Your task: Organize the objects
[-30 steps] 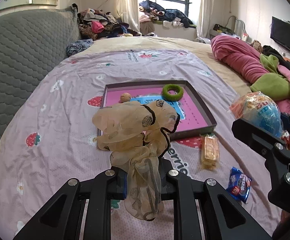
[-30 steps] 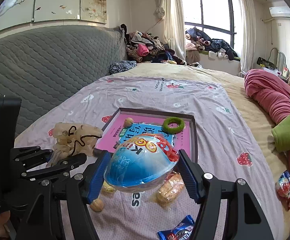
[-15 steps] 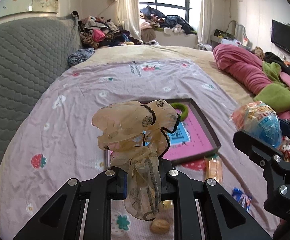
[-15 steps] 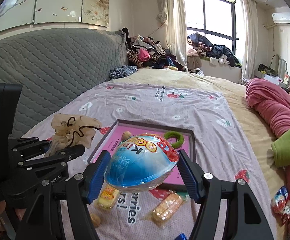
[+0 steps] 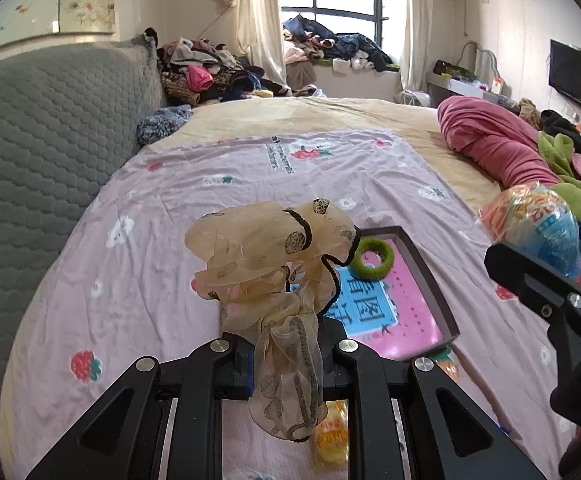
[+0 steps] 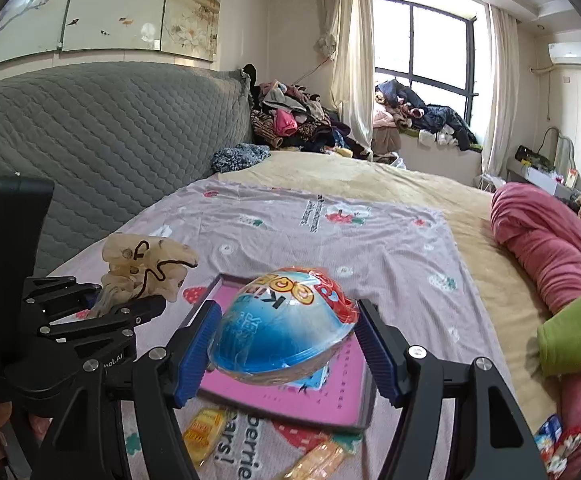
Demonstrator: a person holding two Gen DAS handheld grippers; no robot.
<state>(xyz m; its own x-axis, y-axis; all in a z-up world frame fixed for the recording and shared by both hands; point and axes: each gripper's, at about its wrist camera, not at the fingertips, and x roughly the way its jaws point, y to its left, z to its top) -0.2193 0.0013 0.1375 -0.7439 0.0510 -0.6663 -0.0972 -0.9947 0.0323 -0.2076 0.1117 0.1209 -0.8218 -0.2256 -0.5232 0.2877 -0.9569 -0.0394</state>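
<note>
**Both grippers loaded above the bed, tray ahead and below**

The sheer beige scrunchie [image 5: 274, 264] was pinched by its trailing tail between the jaws of the left gripper [image 5: 286, 354], which were pressed nearly together on the fabric; its ruffled body stood up above the jaws. The wrapped egg-shaped toy [image 6: 286, 332] sat crosswise between the blue pads [image 6: 194, 354] of the right gripper [image 6: 286, 350], its long axis running from pad to pad, the jaws spread wide but bearing on both ends. Both items were clear of the bedsheet [image 5: 210, 184].

The pink-floored tray [image 5: 430, 276] lay ahead of and below both pairs of jaws: to the right of the left jaws, almost directly under the right ones. The right hand thus appeared the nearer. A green hair ring [image 5: 371, 256] already lay inside the tray, toward its far end.

Loose snack packets [image 6: 206, 432] lay on the sheet beneath the jaws, on the near side of the tray. A probable next move was lowering each item into the tray.
</note>
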